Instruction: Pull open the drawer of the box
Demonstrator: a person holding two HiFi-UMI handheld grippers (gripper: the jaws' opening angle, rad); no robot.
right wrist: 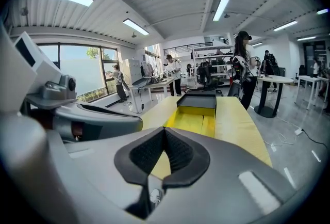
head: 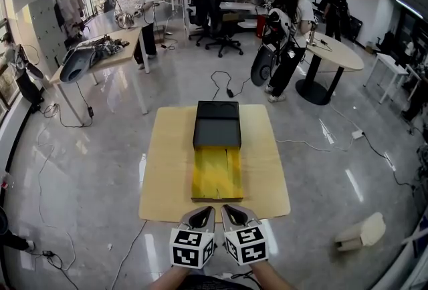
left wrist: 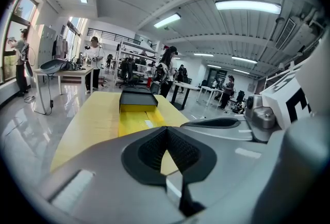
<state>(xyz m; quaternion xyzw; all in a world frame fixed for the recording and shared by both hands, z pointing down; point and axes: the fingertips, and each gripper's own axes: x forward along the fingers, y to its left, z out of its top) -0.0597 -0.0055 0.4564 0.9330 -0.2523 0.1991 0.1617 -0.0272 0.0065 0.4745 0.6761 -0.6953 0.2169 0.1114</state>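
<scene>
Hovering abreast: left hand-held gripper [head: 206, 210], right hand-held gripper [head: 229, 209].

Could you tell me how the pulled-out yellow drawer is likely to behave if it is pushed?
The yellow drawer looks shallow and nearly empty, so probably light. Drawn far out of the black box, it would likely slide straight back in. The box itself may skid on the smooth wooden table.

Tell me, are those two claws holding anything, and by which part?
Nothing is held. The left gripper and right gripper are both shut and empty, clear of the pulled-out yellow drawer.
</scene>
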